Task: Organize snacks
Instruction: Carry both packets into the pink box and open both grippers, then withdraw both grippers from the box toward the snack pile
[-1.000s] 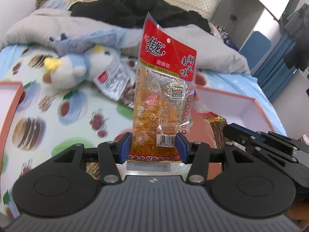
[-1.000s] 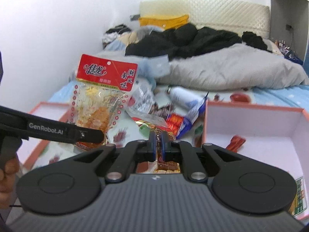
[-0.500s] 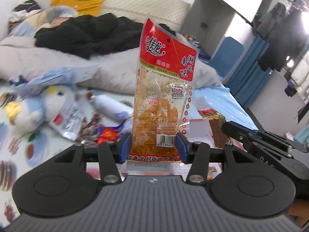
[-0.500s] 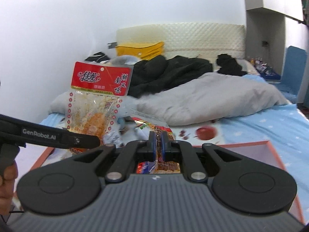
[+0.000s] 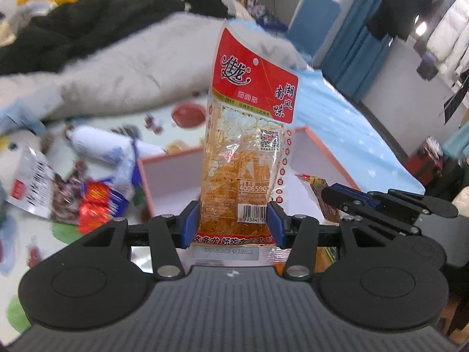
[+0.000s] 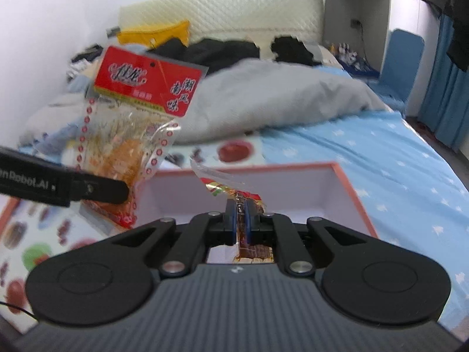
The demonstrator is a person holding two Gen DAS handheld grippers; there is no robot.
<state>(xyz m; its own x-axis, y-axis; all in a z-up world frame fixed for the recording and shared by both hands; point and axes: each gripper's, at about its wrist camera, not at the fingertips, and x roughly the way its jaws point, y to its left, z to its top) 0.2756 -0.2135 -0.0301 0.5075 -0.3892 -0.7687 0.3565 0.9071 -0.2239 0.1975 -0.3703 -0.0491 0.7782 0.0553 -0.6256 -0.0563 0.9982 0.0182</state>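
My left gripper (image 5: pixel 233 223) is shut on a tall clear snack packet (image 5: pixel 249 146) with a red header and orange strips inside, held upright by its lower part. The same packet (image 6: pixel 129 135) shows at the left of the right wrist view, above a black finger (image 6: pixel 88 189) of the left gripper. My right gripper (image 6: pixel 238 220) is shut on a small brown snack packet (image 6: pixel 231 187) with a clear crinkled top. Both grippers hang over a white box with an orange rim (image 6: pixel 263 167), also in the left wrist view (image 5: pixel 170 182). The right gripper (image 5: pixel 346 202) reaches in from the right there.
Loose snacks lie on the patterned sheet left of the box: a red packet (image 5: pixel 96 202), a white-and-blue one (image 5: pixel 96 146), a printed bag (image 5: pixel 32 187). A plush toy (image 5: pixel 11 152), a grey duvet (image 5: pixel 132 73) and black clothes (image 5: pixel 88 20) lie behind. A blue chair (image 6: pixel 401 58) stands far right.
Both views have swung to the right across the bed. The orange-rimmed box now lies directly below and ahead of both grippers. Both grips are unchanged.
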